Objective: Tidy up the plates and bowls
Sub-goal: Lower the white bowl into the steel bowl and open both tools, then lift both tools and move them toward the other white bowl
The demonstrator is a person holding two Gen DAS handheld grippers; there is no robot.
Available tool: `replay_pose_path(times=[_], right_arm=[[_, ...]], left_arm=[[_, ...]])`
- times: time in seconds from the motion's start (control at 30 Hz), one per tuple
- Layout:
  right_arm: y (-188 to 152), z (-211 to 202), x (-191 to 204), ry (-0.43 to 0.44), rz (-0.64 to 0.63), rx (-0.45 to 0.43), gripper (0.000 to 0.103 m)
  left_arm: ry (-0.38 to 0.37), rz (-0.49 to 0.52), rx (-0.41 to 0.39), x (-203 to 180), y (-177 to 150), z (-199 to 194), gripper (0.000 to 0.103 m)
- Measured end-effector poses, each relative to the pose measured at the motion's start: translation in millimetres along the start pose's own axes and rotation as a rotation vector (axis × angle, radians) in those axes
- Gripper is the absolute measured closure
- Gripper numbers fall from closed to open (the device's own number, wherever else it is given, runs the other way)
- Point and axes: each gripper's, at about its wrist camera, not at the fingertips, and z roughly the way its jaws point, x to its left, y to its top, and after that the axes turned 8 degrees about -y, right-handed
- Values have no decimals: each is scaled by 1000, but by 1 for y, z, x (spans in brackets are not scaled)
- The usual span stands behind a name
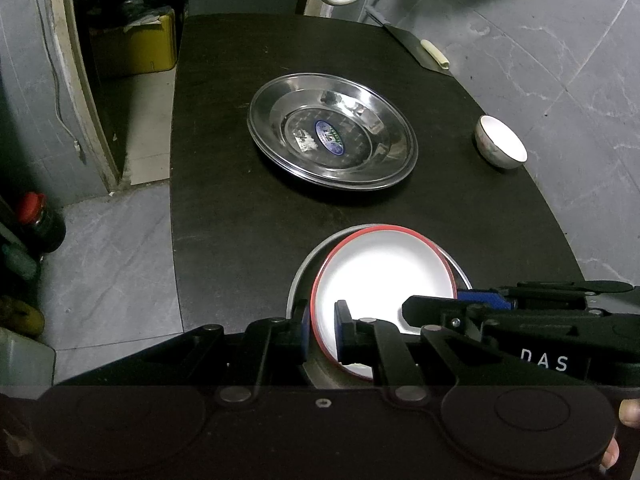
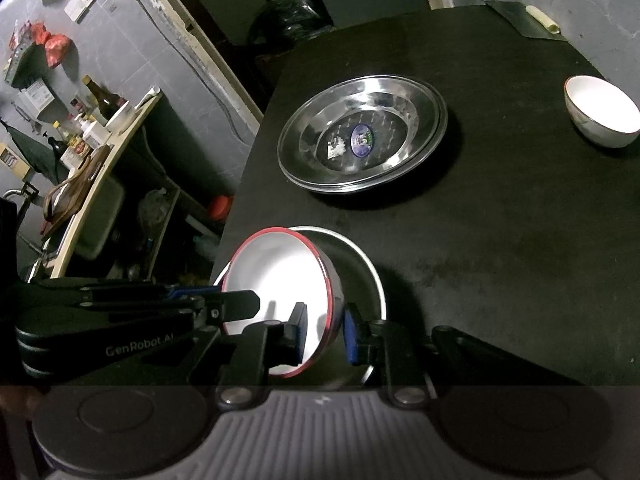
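Counting across my tabletop [image 1: 224, 200]: two stacked steel plates [image 1: 332, 132] at center, one red-rimmed bowl [image 1: 384, 272] tilted inside a steel dish [image 2: 360, 264] nearest me, one small white bowl [image 1: 501, 142] far right. My left tool [image 1: 322, 326] and right tool [image 2: 324, 330] each pinch the red-rimmed bowl's edge.

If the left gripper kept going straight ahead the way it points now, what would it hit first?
The left gripper is already clamped on the red-rimmed bowl, so that moves with it. Beyond, the stacked steel plates on the black table look first in line, though depth is uncertain.
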Motion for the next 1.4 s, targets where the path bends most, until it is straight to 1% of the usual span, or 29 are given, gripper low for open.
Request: replay_pose_path(times=[0.07,0.13,0.37,0.5,0.6,0.77,0.8,0.83,0.87,0.9,0.97,1.03,1.07,1.13,1.17,1.2,1.23,1.27,1.33,1.4], right_arm=[[1,-1,-1,-2,3,-4,80],[2,-2,-2,-6,6,-10,77],[2,-3,-5,-12,16,-17,75],[2,-5,-5,-8,17,-26,74],[1,-9,-7,-2,20,-49,72],[-1,-17,-11,10,22,-88,72],[-1,-19,-12,11,22,-96,72],[0,-21,-13,12,24,-105,70],[0,-23,-14,7,26,-117,66],[0,-25,-16,-5,27,-129,61],[1,-28,-21,-16,45,-146,60],[2,-30,-28,-23,66,-155,58],[3,-30,-32,-31,78,-159,58],[4,-31,-41,-40,97,-165,54],[4,-31,-45,-46,106,-168,53],[5,-32,-48,-52,115,-171,50],[6,-31,-53,-56,123,-174,47],[7,-32,-57,-63,135,-178,45],[9,-31,-66,-75,154,-184,37],[11,-31,-75,-91,178,-190,31]], left_arm=[[0,0,0,0,0,0,91],[0,0,0,0,0,0,91],[1,1,-16,1,3,-3,90],[2,0,-27,0,2,-6,87],[-6,0,-46,-1,2,-10,84],[-9,-11,-80,0,5,-18,80],[-5,-12,-87,0,6,-20,75],[1,-11,-96,0,8,-21,73],[4,-11,-104,-1,9,-22,72],[7,-11,-110,-1,11,-23,68],[10,-8,-123,-2,15,-24,60],[21,-1,-141,-4,19,-24,46],[25,4,-148,-5,21,-23,44],[29,16,-159,-8,27,-20,32],[30,22,-165,-10,30,-17,29],[31,27,-171,-12,34,-15,22],[31,34,-175,-15,38,-12,18],[28,40,-177,-16,41,-9,16],[19,52,-179,-21,49,-1,9],[13,64,-177,-26,58,6,5]])
